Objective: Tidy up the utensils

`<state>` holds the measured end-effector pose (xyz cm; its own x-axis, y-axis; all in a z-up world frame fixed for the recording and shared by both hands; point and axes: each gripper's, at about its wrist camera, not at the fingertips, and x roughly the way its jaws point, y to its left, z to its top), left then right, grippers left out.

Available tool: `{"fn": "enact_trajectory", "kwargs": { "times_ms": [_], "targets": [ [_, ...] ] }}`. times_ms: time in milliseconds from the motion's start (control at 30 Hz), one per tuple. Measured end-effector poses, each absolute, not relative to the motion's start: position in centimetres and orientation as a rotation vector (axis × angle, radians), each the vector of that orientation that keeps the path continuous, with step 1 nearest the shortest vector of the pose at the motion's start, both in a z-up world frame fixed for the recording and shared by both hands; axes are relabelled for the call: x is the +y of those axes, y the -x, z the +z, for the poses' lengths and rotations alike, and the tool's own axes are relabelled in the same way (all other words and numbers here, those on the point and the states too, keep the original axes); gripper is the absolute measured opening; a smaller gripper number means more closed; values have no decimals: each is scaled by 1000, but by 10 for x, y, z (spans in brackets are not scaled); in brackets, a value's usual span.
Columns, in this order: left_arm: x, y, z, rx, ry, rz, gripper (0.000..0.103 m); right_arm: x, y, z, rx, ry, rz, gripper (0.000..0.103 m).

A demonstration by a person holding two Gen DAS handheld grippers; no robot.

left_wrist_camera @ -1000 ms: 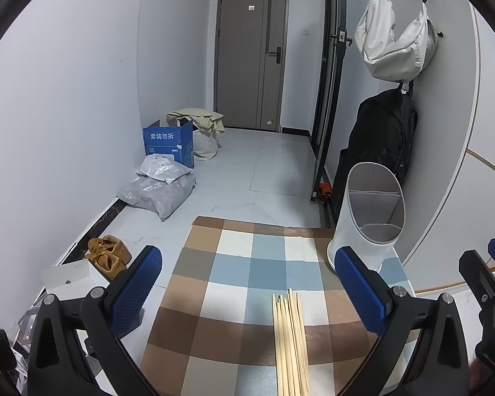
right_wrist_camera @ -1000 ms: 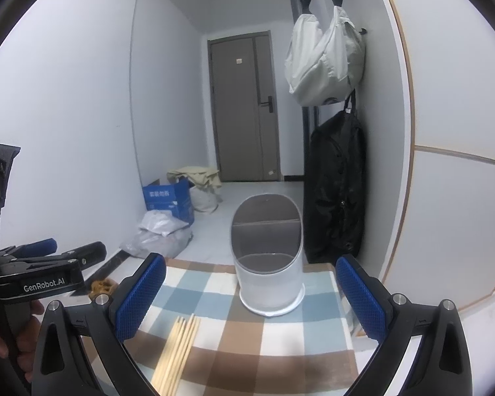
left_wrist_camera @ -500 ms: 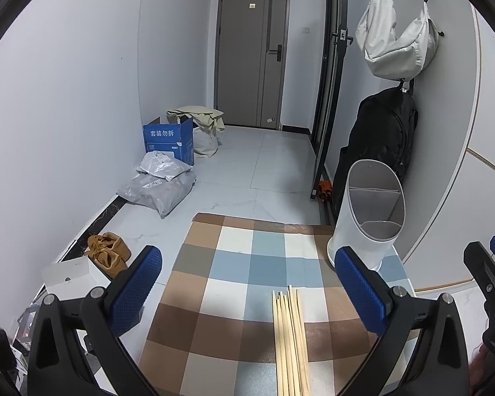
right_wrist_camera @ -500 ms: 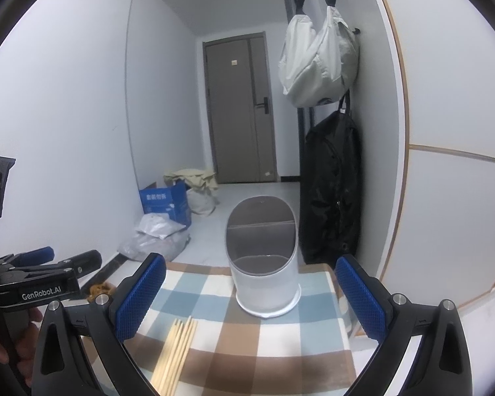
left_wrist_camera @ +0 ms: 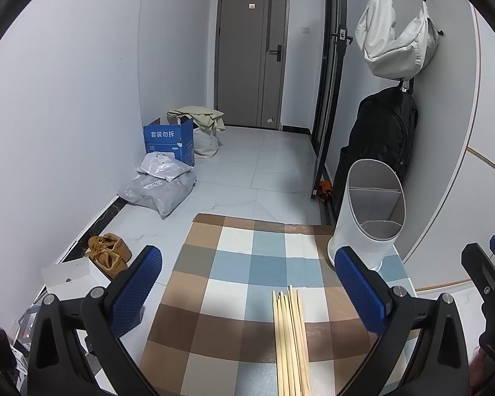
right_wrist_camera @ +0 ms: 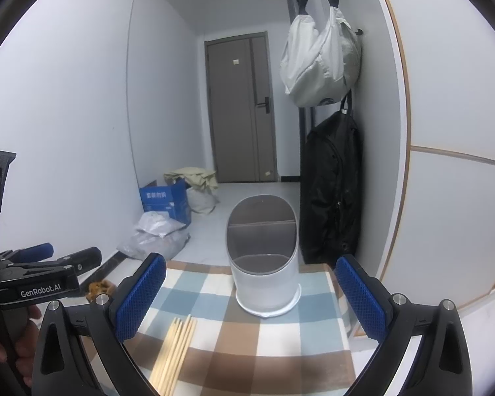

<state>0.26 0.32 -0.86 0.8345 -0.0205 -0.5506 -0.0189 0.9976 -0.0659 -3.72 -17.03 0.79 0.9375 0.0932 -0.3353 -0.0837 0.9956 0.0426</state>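
Little has changed over the last second: the right gripper [right_wrist_camera: 249,293] has been raised slightly, and nothing has been picked up, so the sorting is judged not yet begun. Both tools are held spread wide and empty. The left gripper [left_wrist_camera: 247,283] is poised above the chopsticks [left_wrist_camera: 290,340], which lie bundled on the cloth [left_wrist_camera: 234,264], near the empty holder [right_wrist_camera: 264,257].

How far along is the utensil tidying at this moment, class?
Nothing looks done: the white compartmented plastic holder stands empty. Nothing is in hand: the left hand-held gripper and right hand-held gripper are open. Left: the bundle of pale wooden chopsticks still lies on the checked cloth.
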Motion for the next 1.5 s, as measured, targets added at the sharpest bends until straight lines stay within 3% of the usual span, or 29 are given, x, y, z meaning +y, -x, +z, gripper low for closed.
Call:
{"fn": "enact_trajectory", "kwargs": {
  "times_ms": [467, 733, 800, 867, 1033, 1200, 1267, 1500],
  "targets": [
    [3, -1, -8, 587, 69, 3, 102, -170, 35, 7, 351, -33, 86, 103],
    [22, -8, -9, 628, 100, 12, 102, -165, 16, -6, 445, -43, 118, 102],
    [32, -12, -11, 651, 119, 21, 102, -159, 5, -13, 498, -33, 147, 96],
    [45, -17, -13, 672, 144, 28, 102, -151, -8, -21, 564, -29, 188, 84],
    [63, -30, -24, 741, 176, 56, 102, -129, -50, -51, 769, -32, 281, 74],
    [81, -44, -35, 822, 246, 65, 102, -111, -89, -95, 1018, -73, 359, 51],
    [85, -48, -37, 837, 257, 73, 102, -102, -100, -113, 1094, -91, 383, 35],
    [97, -56, -42, 874, 300, 64, 102, -72, -130, -139, 1208, -45, 406, 32]
  ]
}}
